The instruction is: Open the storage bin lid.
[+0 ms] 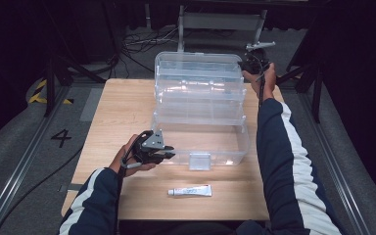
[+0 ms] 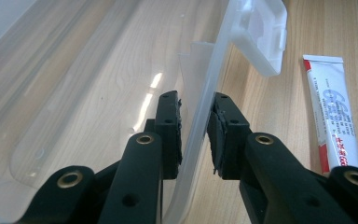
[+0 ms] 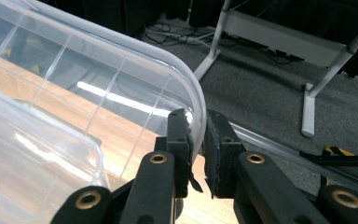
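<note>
A clear plastic toolbox (image 1: 225,147) stands open on the wooden table (image 1: 122,112), its trays stepped back and its lid (image 1: 196,61) raised at the far side. My left gripper (image 1: 169,152) is at the box's near left corner. In the left gripper view, the left gripper (image 2: 196,126) is shut on the box's front wall (image 2: 205,93), one pad inside and one outside. My right gripper (image 1: 247,66) is at the lid's far right corner. Seen from the right gripper view, the right gripper (image 3: 196,140) is shut on the lid's curved rim (image 3: 186,79).
A white tube (image 1: 190,191) lies on the table in front of the box; it is also in the left gripper view as the tube (image 2: 333,121). The box's latch (image 1: 199,160) hangs at the front middle. Beyond the table are cables and metal stand legs (image 3: 307,112) on the floor.
</note>
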A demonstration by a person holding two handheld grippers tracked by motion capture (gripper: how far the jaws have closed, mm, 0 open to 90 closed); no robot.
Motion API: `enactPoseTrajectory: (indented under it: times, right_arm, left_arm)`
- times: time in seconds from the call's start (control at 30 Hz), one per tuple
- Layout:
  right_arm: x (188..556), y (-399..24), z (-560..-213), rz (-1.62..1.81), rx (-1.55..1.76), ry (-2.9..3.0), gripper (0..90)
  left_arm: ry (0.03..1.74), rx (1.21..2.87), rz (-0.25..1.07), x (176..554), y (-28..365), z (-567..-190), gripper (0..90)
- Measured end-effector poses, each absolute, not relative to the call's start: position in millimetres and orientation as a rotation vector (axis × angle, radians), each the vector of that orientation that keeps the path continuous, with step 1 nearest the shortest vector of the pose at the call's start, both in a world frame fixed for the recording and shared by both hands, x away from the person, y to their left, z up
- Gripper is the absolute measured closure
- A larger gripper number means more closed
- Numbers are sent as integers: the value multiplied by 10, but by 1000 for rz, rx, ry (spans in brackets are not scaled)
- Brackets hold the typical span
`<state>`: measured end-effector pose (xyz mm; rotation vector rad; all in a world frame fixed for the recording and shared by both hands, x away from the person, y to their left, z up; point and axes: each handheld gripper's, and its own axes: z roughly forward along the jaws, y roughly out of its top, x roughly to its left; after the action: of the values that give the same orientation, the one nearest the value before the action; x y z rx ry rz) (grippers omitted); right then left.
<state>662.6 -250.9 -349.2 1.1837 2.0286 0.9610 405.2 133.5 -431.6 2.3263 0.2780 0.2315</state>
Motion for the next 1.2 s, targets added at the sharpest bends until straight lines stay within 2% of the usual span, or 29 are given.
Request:
enactPoseTrajectory:
  times: [0.3, 0.7, 1.2]
  right_arm:
    - [6818, -2472, -3653, 872, 1178, 2110, 800]
    - [6899, -2534, -3868, 860, 1240, 2149, 800]
    - [6902, -2533, -3878, 870, 1248, 2144, 790]
  left_arm:
    - [278, 2328, 235, 4052, 1333, -4316, 752]
    - [287, 2319, 215, 4051, 1336, -4327, 747]
    - [281, 2326, 211, 4054, 1322, -4337, 746]
